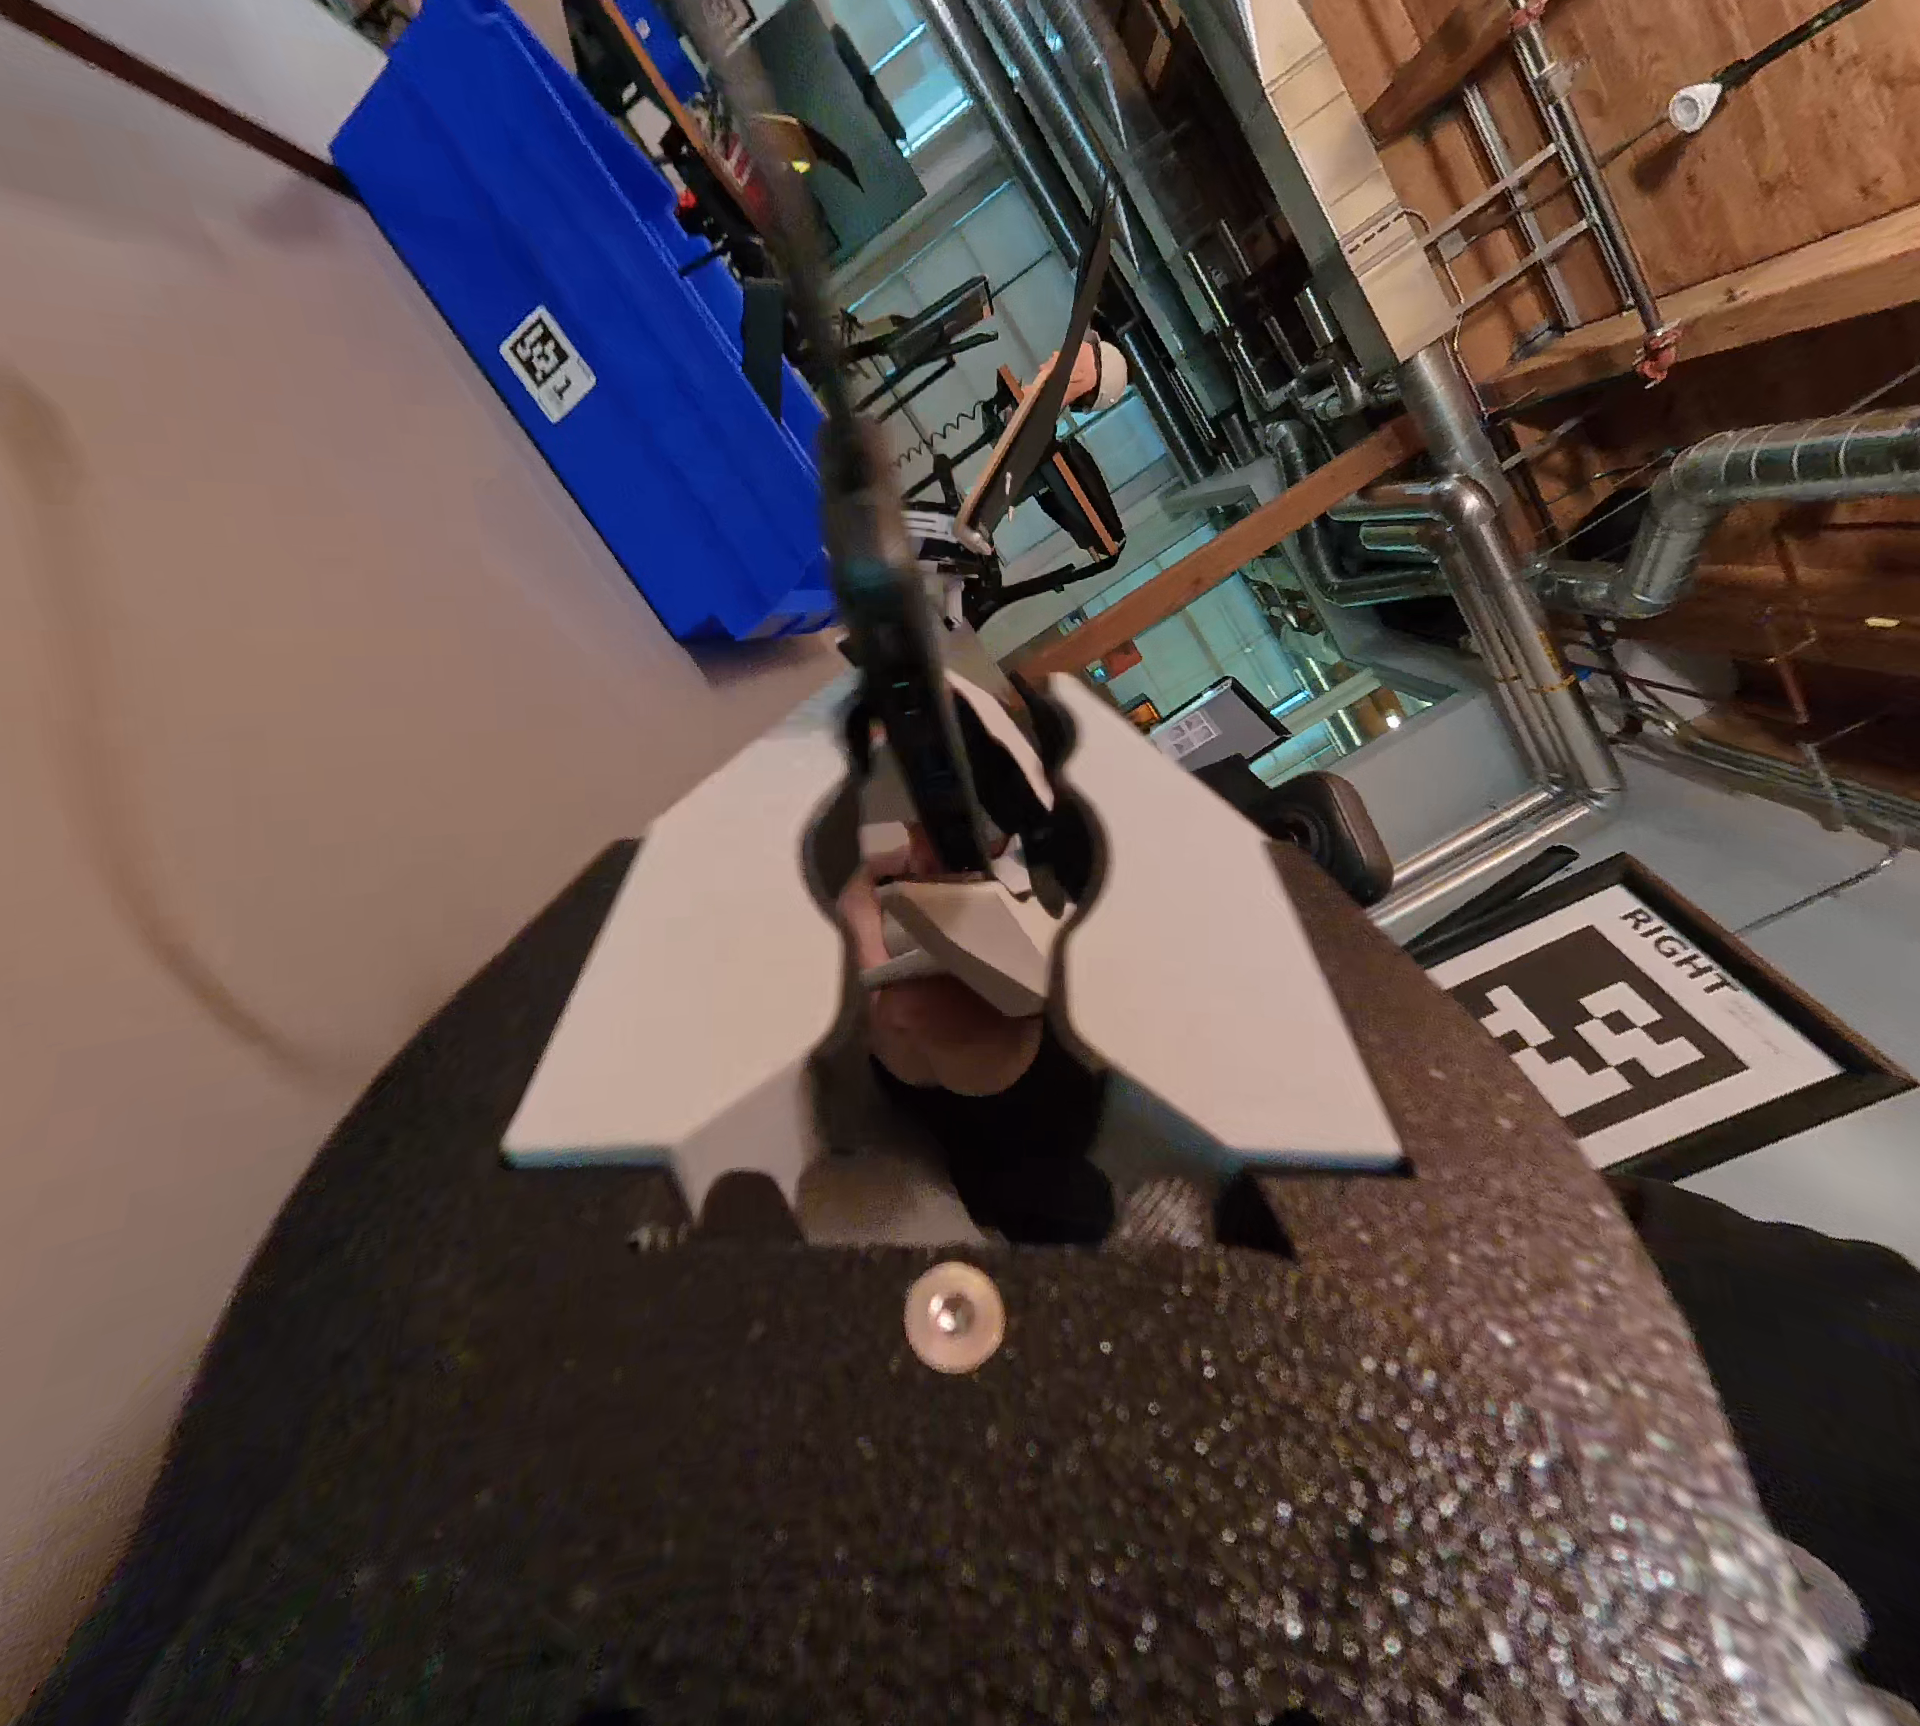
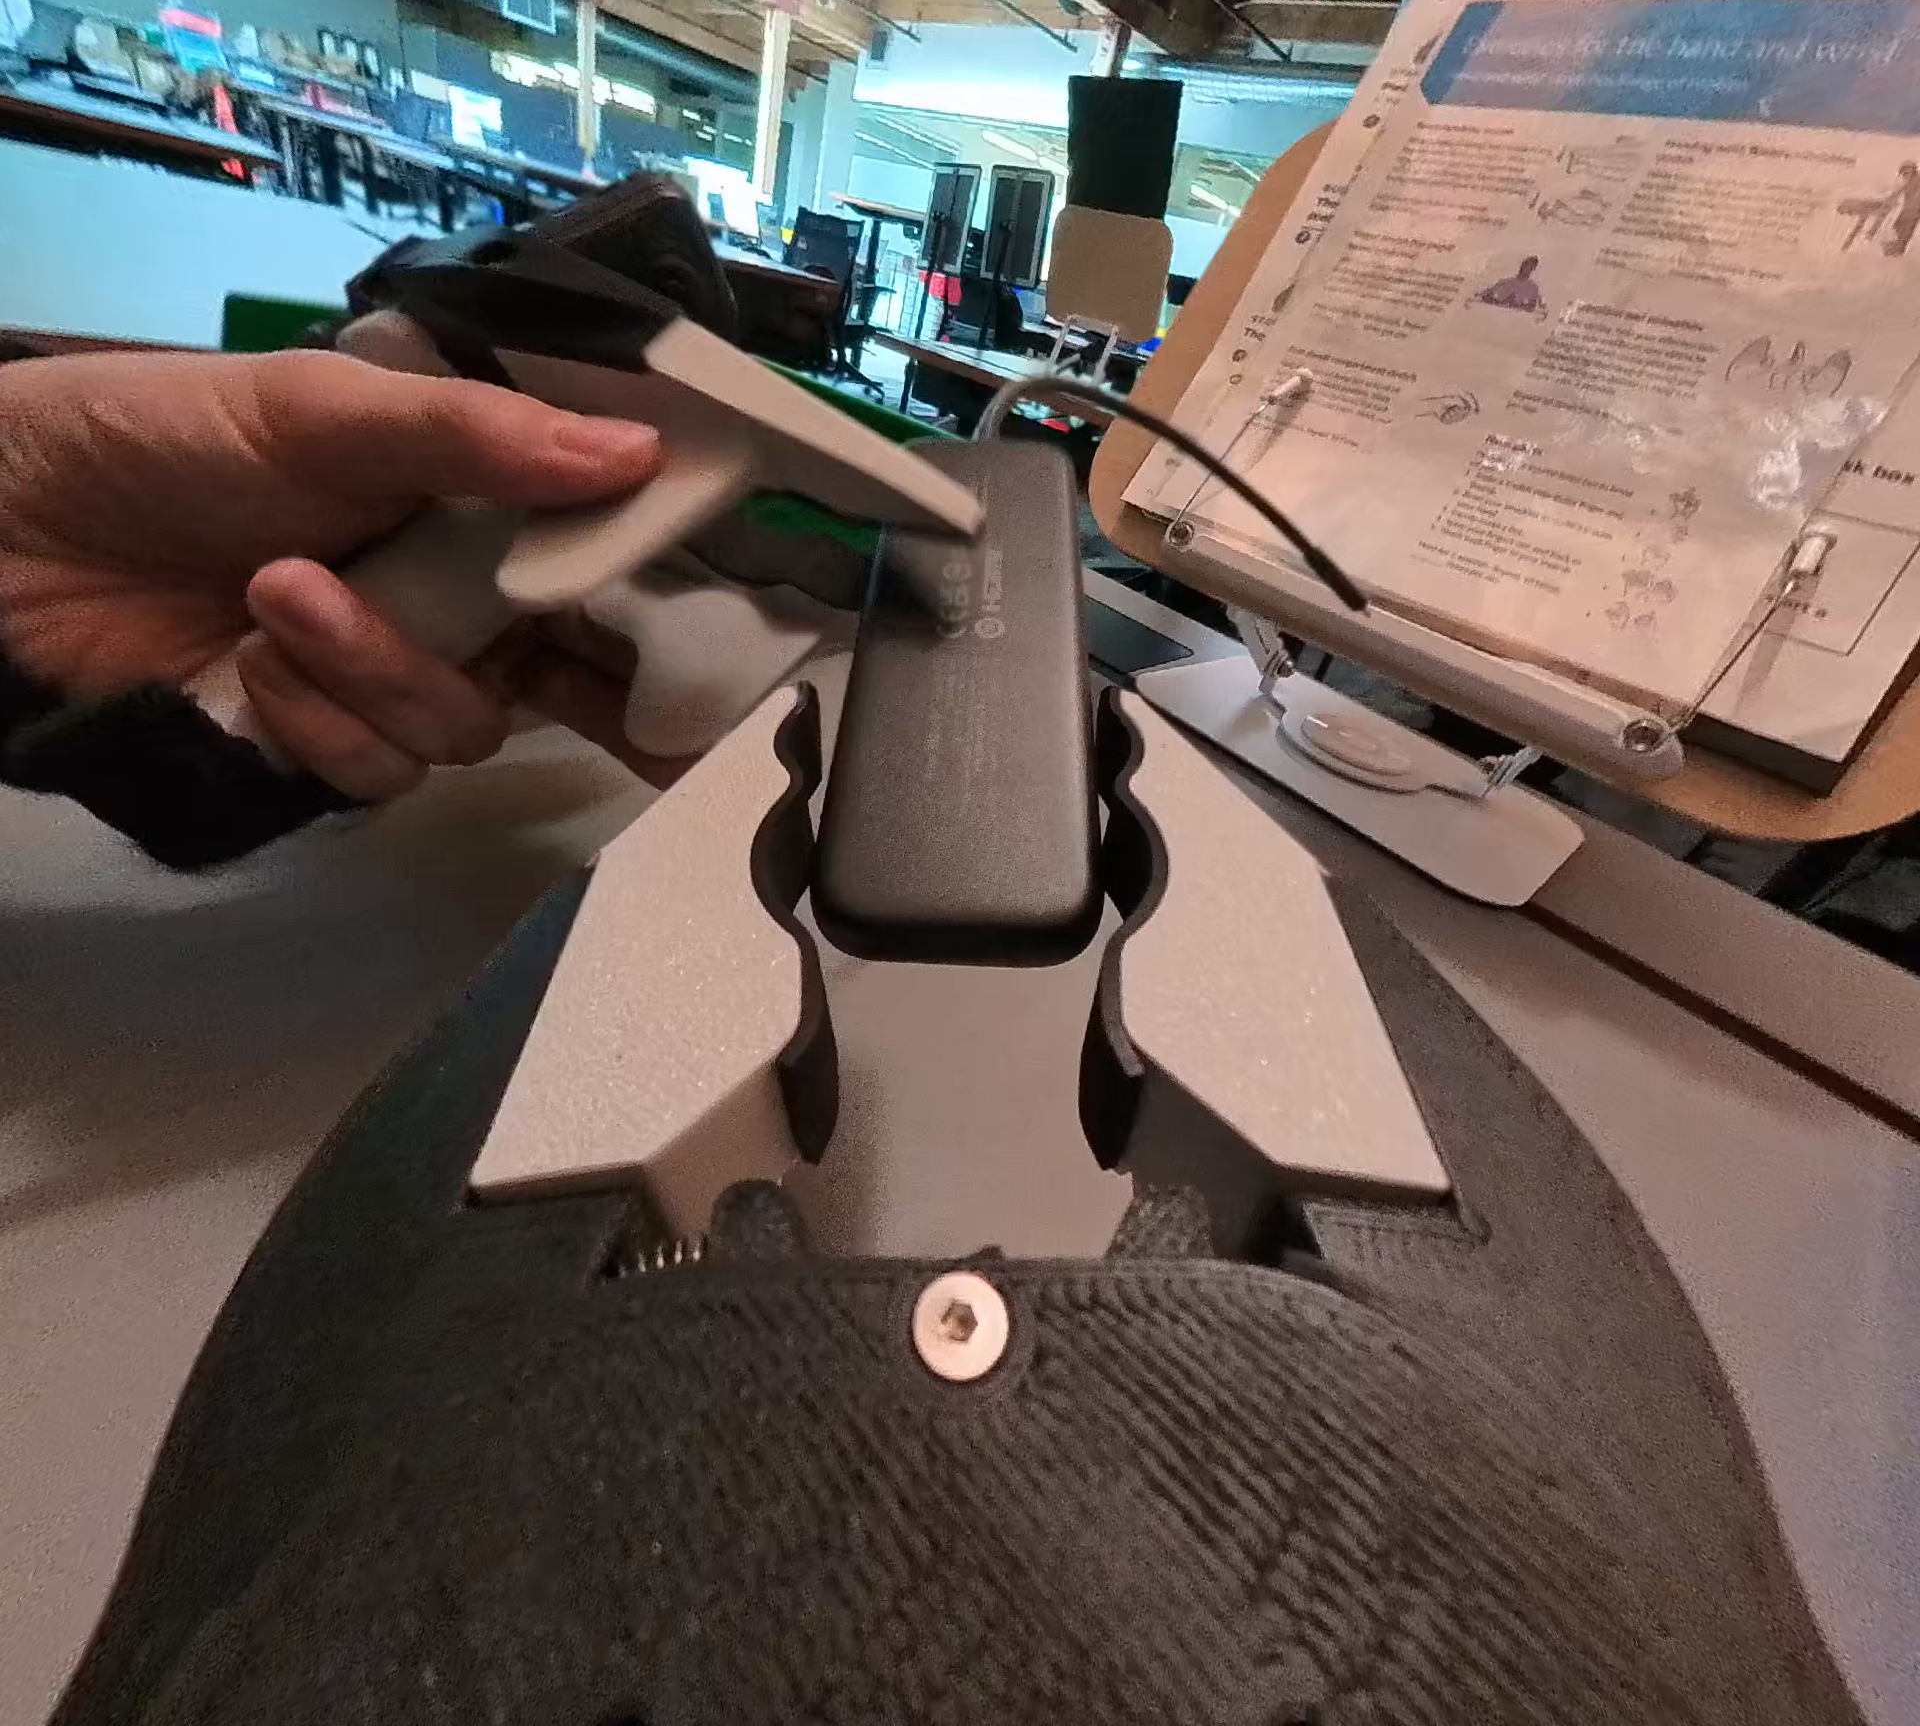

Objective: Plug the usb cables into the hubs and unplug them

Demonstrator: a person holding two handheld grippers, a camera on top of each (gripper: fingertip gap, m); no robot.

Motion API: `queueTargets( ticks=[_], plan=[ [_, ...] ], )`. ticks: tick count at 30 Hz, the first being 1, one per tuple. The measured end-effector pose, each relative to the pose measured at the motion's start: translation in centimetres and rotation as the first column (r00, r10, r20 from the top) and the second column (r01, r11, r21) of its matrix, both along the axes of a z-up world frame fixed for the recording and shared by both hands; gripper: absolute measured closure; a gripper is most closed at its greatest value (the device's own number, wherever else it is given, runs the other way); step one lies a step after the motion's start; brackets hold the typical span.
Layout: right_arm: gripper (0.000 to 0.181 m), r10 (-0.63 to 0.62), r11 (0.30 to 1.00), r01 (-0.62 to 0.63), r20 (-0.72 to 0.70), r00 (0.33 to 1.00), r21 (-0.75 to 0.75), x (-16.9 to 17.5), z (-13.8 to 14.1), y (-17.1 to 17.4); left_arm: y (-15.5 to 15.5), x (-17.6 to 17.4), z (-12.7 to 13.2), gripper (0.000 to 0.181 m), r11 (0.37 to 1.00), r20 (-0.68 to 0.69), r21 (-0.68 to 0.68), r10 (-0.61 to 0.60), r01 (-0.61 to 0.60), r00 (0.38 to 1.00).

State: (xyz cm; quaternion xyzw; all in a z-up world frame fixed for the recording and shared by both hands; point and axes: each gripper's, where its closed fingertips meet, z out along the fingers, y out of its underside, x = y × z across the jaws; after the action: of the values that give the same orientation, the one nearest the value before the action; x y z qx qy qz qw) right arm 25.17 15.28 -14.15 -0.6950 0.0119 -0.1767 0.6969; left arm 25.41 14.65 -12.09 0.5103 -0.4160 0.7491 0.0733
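My right gripper [image 2: 956, 710] is shut on the near end of a dark grey hub [image 2: 961, 637] and holds it above the white table, pointing away. My left gripper [image 2: 904, 575], held by a hand [image 2: 260, 481], comes in from the left with its tips against the hub's left side. In the left wrist view, my left gripper [image 1: 956, 726] is shut on a black USB plug [image 1: 920, 762]. Its black cable [image 1: 790, 222] trails upward, blurred. Whether the plug sits in a port is hidden. A white finger of the right gripper [image 1: 966, 938] shows behind it.
A document stand [image 2: 1403, 720] with a printed sheet stands at the right on the table [image 2: 1662, 1053]. A thin black cable [image 2: 1247, 481] hangs in front of it. A blue bin [image 1: 582, 305] sits at the table's far side. A black-and-white marker board [image 1: 1621, 1032] shows at the right.
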Motion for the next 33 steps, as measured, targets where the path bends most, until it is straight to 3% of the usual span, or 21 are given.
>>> queueTargets(
  ticks=[2,5,12,14,16,19,25,33],
  plan=[
    [0.128,0.0,1.0,0.002,-0.054,0.999,0.026,0.4,0.1,-0.2,0.2,0.2,0.0,0.122,0.999,0.013,0.046,0.027,-0.027,1.0],
    [0.129,-0.001,0.997,0.009,-0.112,0.994,0.071,1.0,0.6,-0.8,0.2,0.3,-0.1,0.12,0.991,0.06,0.116,0.063,-0.07,0.996],
    [0.129,0.022,0.998,-0.019,-0.058,0.998,0.056,0.3,0.7,-0.6,-0.4,0.7,-1.5,0.133,0.998,-0.005,0.051,0.026,-0.025,1.0],
    [0.129,0.039,0.999,-0.039,-0.021,0.999,0.027,-0.3,0.3,-0.3,-0.5,0.6,-1.5,0.165,1.0,-0.003,0.013,0.001,-0.001,1.0],
    [0.129,0.011,1.0,-0.011,0.03,0.999,-0.011,-0.3,-0.2,-0.1,-0.4,0.3,-0.8,0.17,0.999,0.005,-0.038,-0.008,0.008,1.0],
    [0.129,-0.011,0.999,0.015,0.131,0.991,-0.033,-0.3,-0.4,0.0,-0.4,0.1,-0.6,0.172,1.0,-0.011,-0.026,-0.007,0.007,1.0],
    [0.129,0.028,0.999,-0.029,0.101,0.994,0.013,-0.8,0.2,0.1,-0.2,0.0,-0.6,0.172,0.996,-0.085,-0.085,-0.01,0.003,0.996],
    [0.136,0.047,0.999,-0.049,0.082,0.996,0.022,-1.0,0.4,-0.1,1.2,-0.2,0.6,0.172,0.997,-0.059,0.005,0.071,-0.071,0.996]
  ],
)
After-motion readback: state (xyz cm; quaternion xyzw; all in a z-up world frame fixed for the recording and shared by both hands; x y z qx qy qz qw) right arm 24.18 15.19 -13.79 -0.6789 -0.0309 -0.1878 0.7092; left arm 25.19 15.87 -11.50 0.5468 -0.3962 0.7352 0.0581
